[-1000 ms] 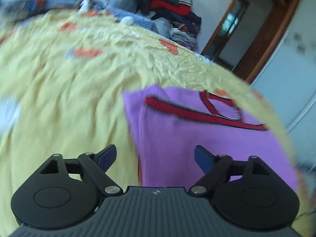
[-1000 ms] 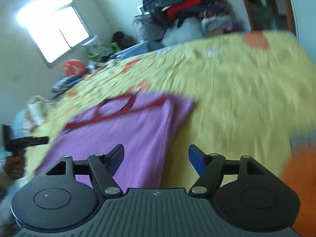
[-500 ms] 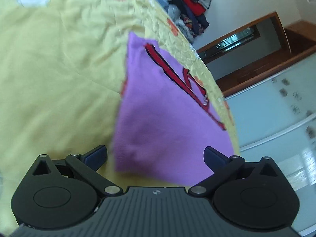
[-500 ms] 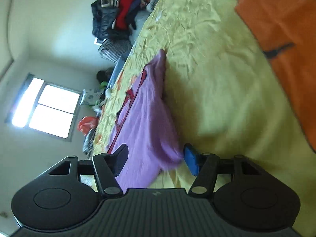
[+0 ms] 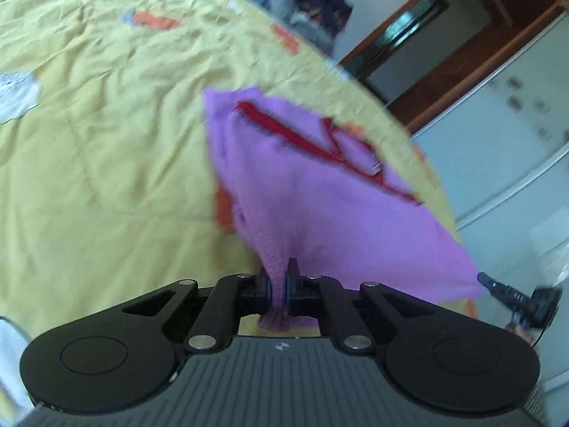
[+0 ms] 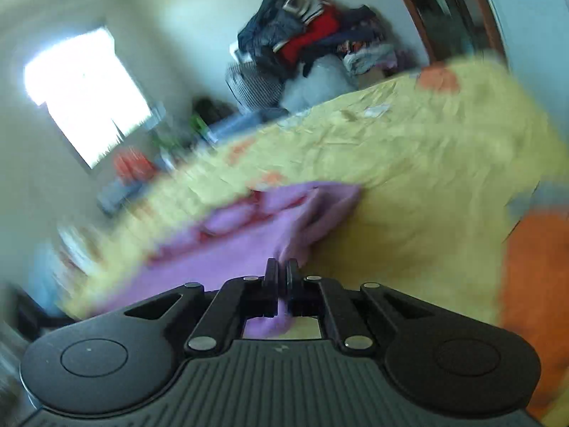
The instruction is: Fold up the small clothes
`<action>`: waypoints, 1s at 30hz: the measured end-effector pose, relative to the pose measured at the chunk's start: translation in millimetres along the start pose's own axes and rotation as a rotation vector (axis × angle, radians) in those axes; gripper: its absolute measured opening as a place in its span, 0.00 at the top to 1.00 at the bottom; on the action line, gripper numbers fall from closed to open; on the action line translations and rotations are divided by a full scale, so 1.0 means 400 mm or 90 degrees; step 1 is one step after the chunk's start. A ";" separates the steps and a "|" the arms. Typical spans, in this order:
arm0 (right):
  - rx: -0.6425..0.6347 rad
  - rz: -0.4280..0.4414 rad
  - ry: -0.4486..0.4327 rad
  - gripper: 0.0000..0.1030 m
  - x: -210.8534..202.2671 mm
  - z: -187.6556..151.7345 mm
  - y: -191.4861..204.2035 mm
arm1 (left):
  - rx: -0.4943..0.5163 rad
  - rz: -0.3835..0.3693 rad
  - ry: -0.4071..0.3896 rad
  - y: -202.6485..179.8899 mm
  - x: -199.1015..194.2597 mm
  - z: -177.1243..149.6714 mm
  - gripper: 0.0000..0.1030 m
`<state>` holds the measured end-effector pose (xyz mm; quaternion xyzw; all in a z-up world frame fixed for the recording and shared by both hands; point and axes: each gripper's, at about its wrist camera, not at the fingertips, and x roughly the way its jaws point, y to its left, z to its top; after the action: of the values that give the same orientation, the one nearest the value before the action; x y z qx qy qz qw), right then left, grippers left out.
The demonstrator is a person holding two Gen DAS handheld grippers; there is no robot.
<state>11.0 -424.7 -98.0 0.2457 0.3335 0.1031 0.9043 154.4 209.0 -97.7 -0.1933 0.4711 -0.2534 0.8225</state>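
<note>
On the bed, we see each gripper, left and right, clamped on a near corner of the garment; bare sheet lies beyond.

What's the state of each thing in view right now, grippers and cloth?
Left gripper: jaws closing, pads pinching the garment's near edge.
Right gripper: shut on the garment's near edge.
Purple knit garment with red trim: pinched at two points, near edge pulled up into peaks, far part lying on the bed.
Yellow bed sheet: spread out, wrinkled.
Orange cloth: lying on the sheet, untouched.
Clothes pile: heaped, unfolded.
</note>
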 end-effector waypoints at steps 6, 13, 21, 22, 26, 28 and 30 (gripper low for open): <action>0.136 0.020 0.004 0.67 -0.044 -0.077 -0.060 | -0.026 0.013 0.015 0.051 -0.046 -0.063 0.90; 0.276 0.051 -0.009 0.19 -0.002 -0.161 -0.068 | -0.036 0.012 -0.014 0.015 -0.044 -0.064 0.14; 0.209 0.082 0.001 0.17 0.146 -0.092 0.004 | -0.057 0.036 -0.045 -0.010 0.063 -0.002 0.01; 0.201 0.082 -0.002 0.17 0.155 -0.087 0.009 | -0.055 0.032 -0.039 -0.018 0.070 0.002 0.02; 0.204 0.105 0.046 0.92 0.188 -0.093 0.004 | -0.080 -0.018 0.054 -0.015 0.119 0.004 0.88; 0.223 0.118 0.038 0.92 0.190 -0.107 -0.010 | -0.038 -0.024 0.053 -0.021 0.124 0.001 0.92; 0.281 0.148 0.016 0.93 0.176 -0.121 -0.037 | -0.031 -0.041 0.054 -0.017 0.107 0.007 0.93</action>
<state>32.9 -394.8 -176.2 0.4727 0.3288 0.1345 0.8064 173.8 178.2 -121.7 -0.2175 0.5047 -0.2765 0.7884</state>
